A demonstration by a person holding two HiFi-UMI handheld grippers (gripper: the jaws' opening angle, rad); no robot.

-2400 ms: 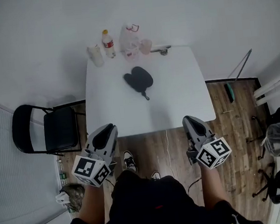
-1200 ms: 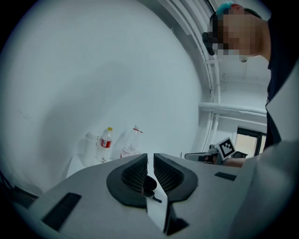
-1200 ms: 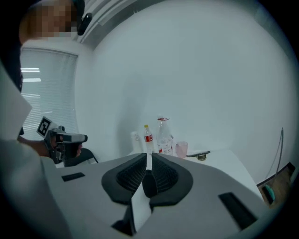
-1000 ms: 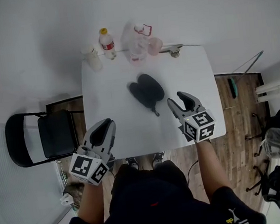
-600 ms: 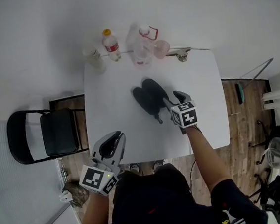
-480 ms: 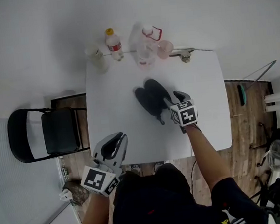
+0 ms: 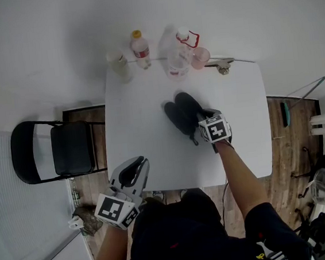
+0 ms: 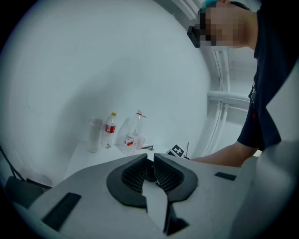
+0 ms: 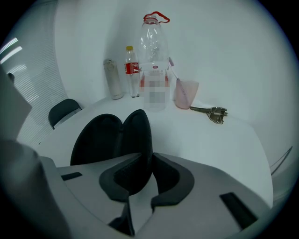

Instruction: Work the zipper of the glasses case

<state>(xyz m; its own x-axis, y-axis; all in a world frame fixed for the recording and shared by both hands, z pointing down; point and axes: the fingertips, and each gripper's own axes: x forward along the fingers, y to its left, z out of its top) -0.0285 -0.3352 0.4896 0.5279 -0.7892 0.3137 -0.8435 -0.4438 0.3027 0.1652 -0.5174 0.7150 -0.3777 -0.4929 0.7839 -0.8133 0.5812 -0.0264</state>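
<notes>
The glasses case [image 7: 181, 113] lies open, its two black halves spread, at the middle of the white table [image 7: 140, 140]; the rim of its right half stands between the jaws of the right gripper [image 7: 202, 116], which have just been closing and now pinch it. The left gripper [image 7: 133, 169] hangs at the table's near left edge, jaws together on nothing. Along the far edge stand a red-labelled bottle [image 7: 139, 42], a large clear bottle [image 7: 179, 55] and a pink cup [image 7: 201, 57]; a black chair [image 7: 55, 149] sits left of the table.
</notes>
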